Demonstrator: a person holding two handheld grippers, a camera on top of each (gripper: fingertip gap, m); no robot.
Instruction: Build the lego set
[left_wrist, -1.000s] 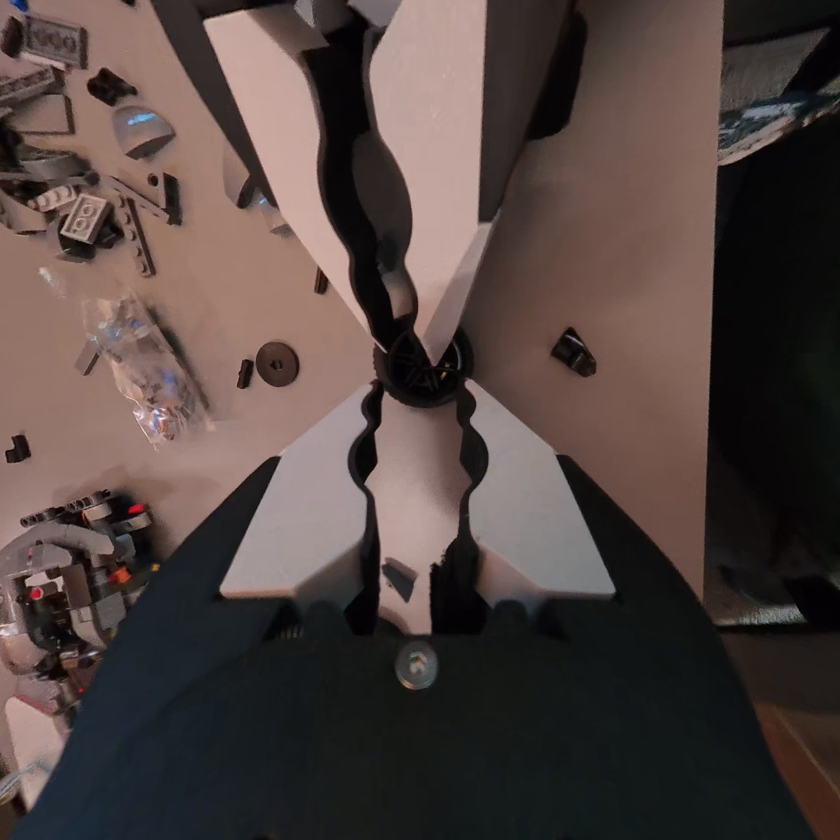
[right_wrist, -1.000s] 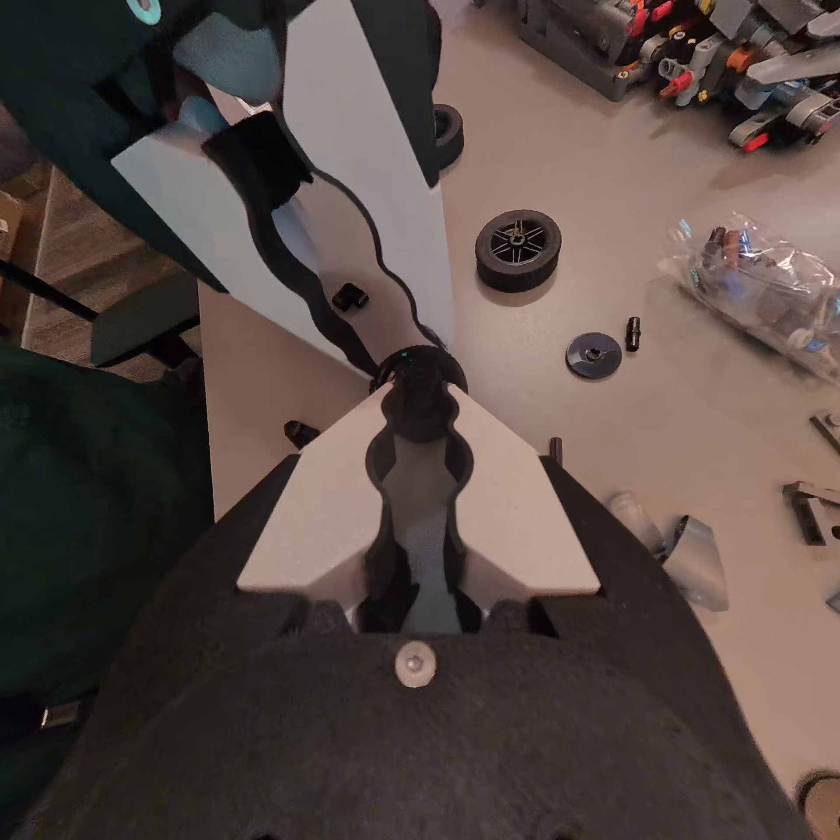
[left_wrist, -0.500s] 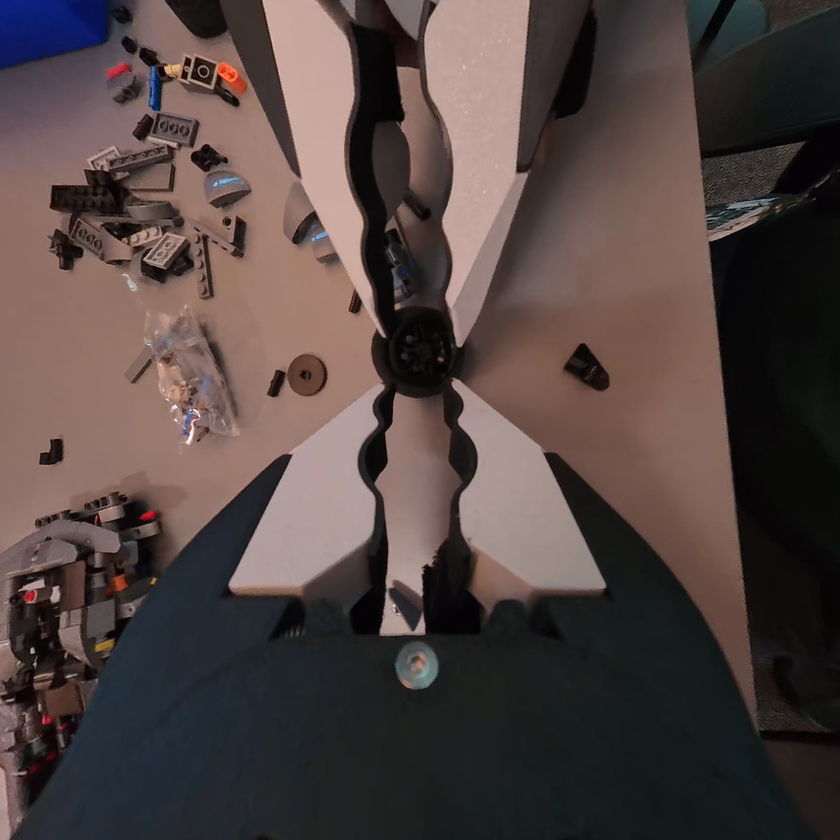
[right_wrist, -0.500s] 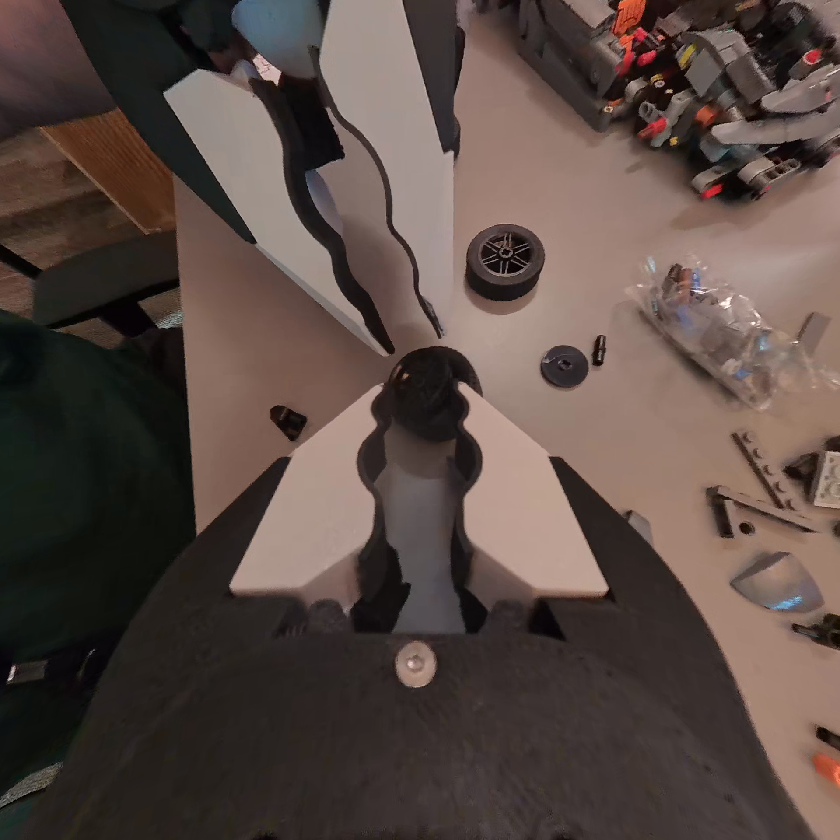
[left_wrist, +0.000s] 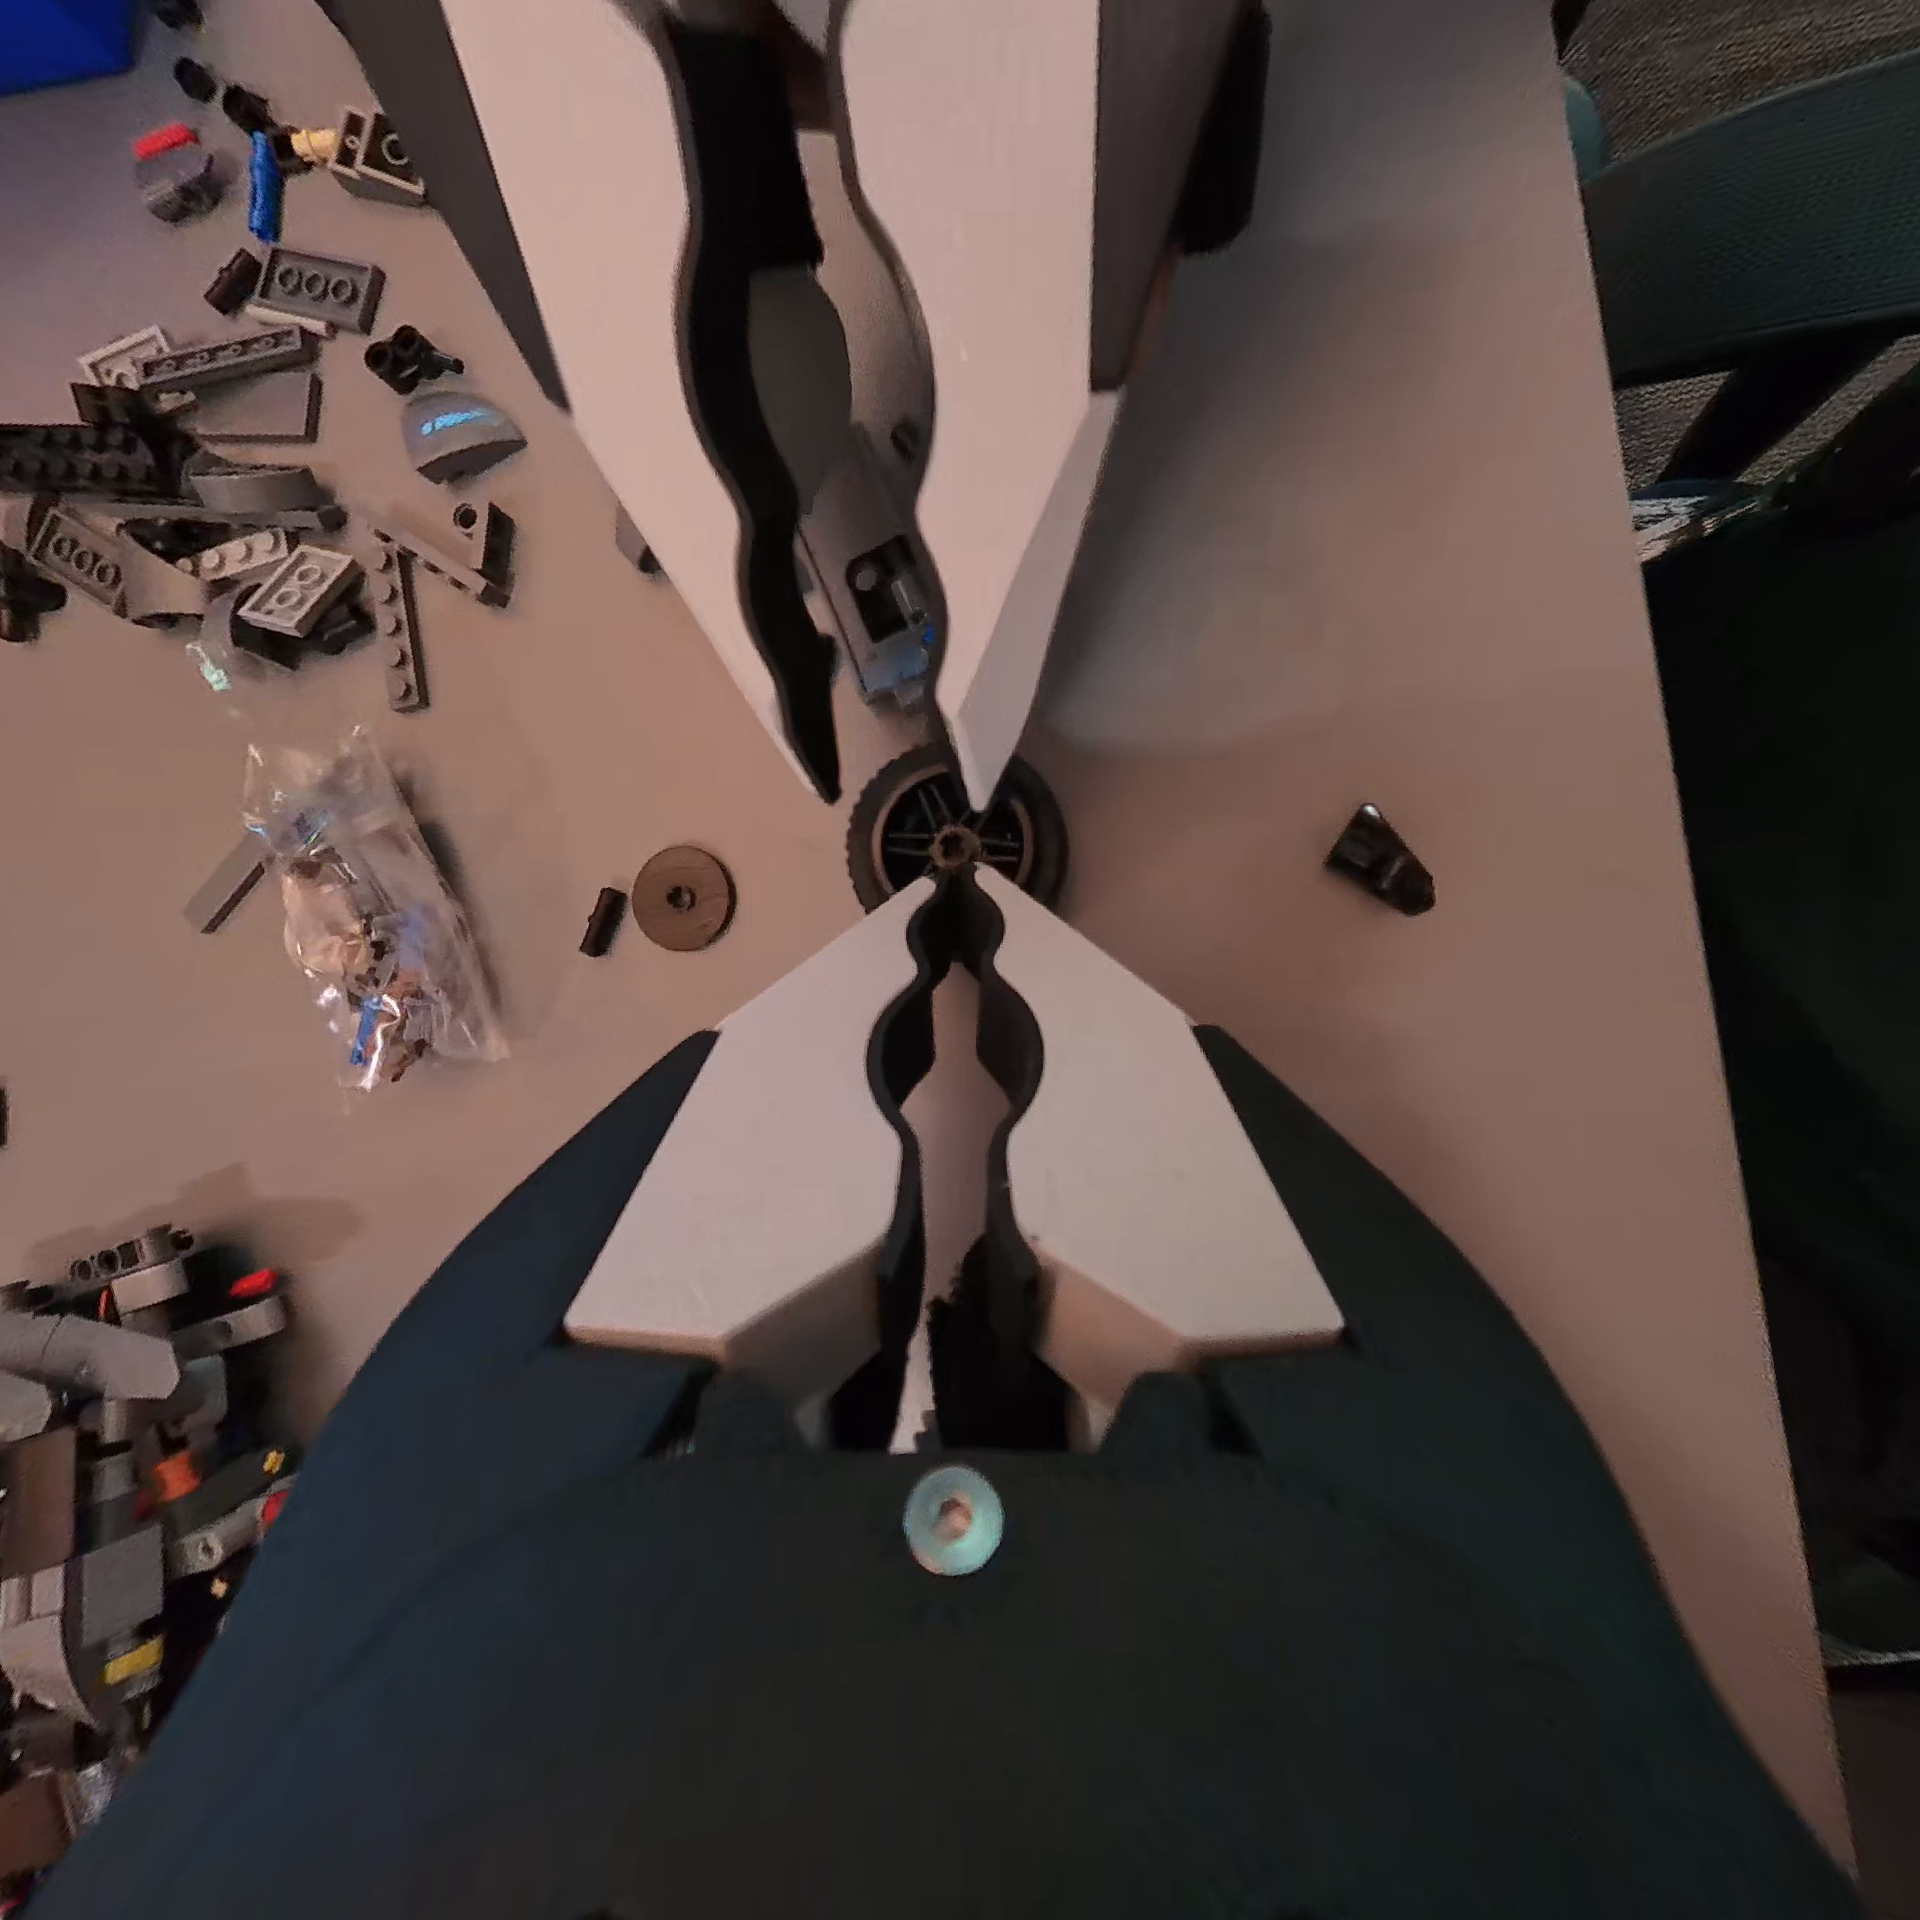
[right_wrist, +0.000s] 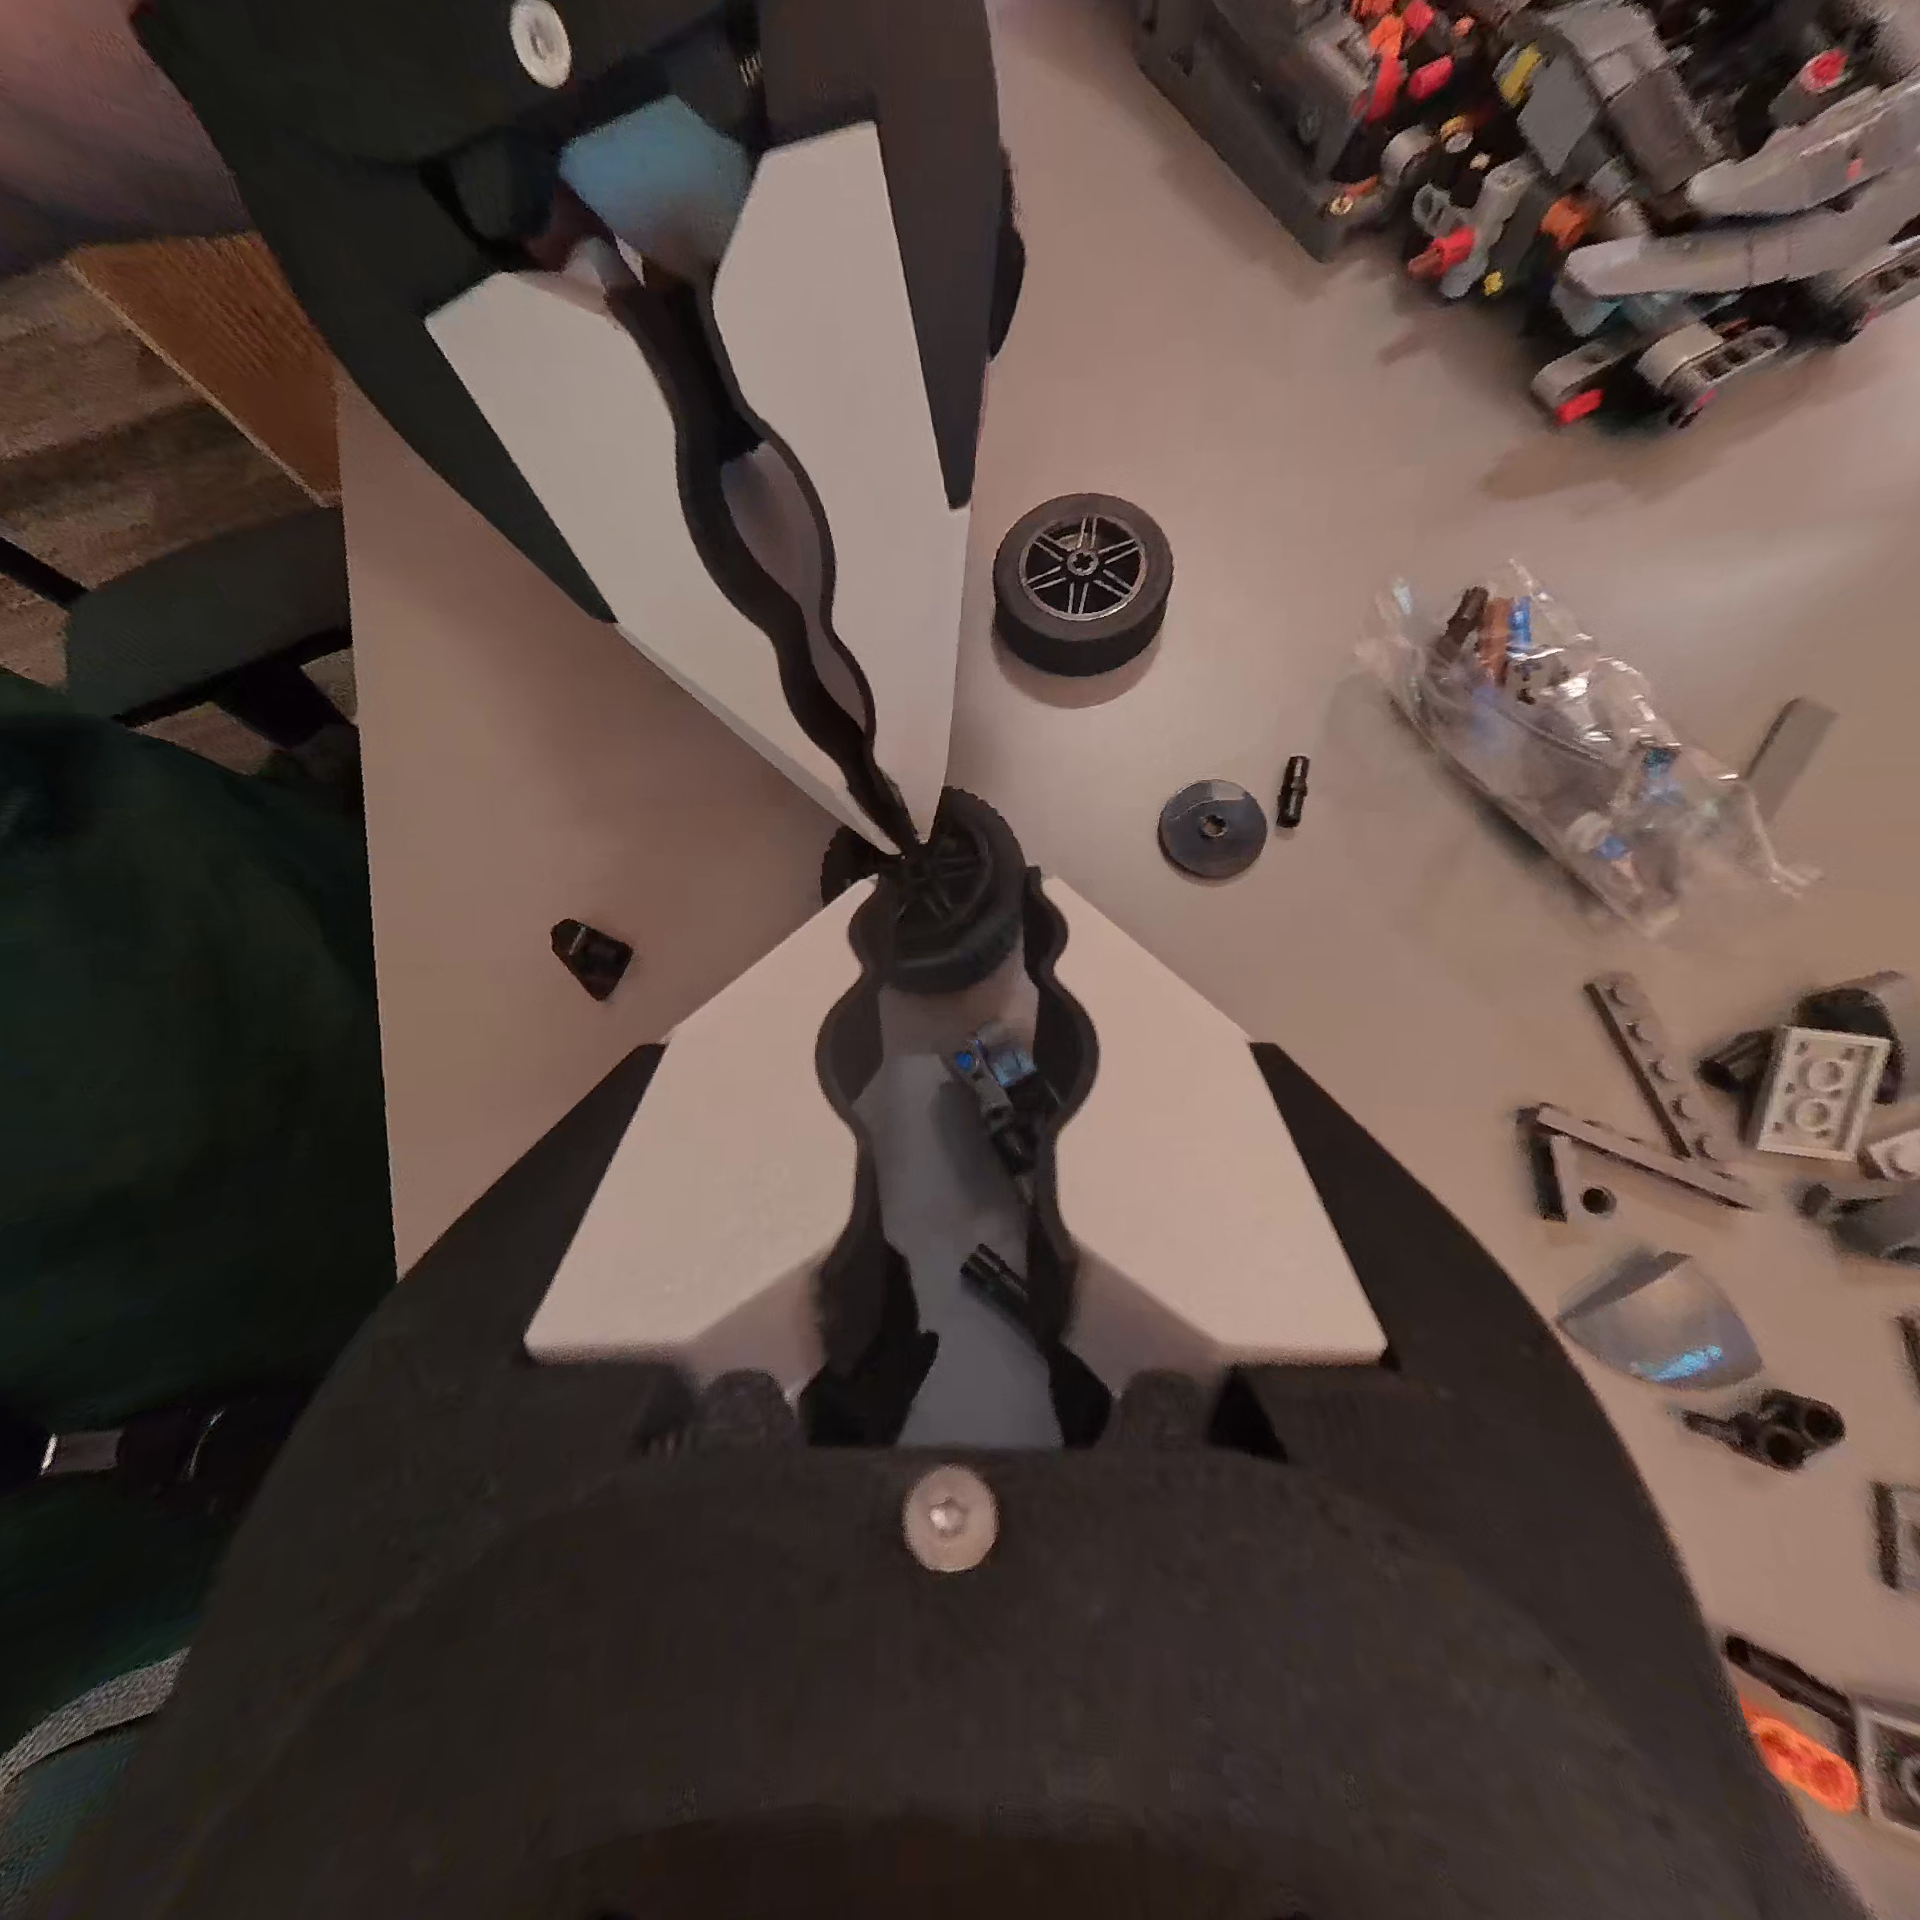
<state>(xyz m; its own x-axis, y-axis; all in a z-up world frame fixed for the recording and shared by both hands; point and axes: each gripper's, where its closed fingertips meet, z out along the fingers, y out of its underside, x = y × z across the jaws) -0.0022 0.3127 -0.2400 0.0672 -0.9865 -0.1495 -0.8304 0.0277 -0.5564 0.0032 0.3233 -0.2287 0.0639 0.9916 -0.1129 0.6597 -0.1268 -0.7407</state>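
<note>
A black wheel (right_wrist: 951, 951) with a spoked rim is held above the table, and my right gripper (right_wrist: 951, 883) is shut on its tyre. In the left wrist view the wheel (left_wrist: 1023, 842) faces the camera, with the right gripper (left_wrist: 904, 795) coming in from above. My left gripper (left_wrist: 954, 883) is pinched almost closed on a small dark pin (left_wrist: 954, 844) at the wheel's hub. It reaches in from the top of the right wrist view (right_wrist: 896, 831). A partly built grey model (right_wrist: 1662, 156) stands at the far right.
On the table lie a second wheel (right_wrist: 1084, 582), a dark round disc (right_wrist: 1212, 828), a short pin (right_wrist: 1294, 790), a clear bag of parts (right_wrist: 1558, 748), loose grey pieces (left_wrist: 208, 499) and a small black piece (left_wrist: 1380, 860). The table edge (left_wrist: 1662, 935) is close by, with a chair beyond. Left and right tips are no more than a few centimetres apart. The partly built grey model (right_wrist: 1662, 156) is about 20 centimetres from both grippers' fingertips. Look for it in the left wrist view (left_wrist: 52, 1472) too.
My left gripper's jaws have narrowed from around the wheel to a tight pinch at its hub. My right gripper still holds the wheel. Both have shifted slightly over the table.
</note>
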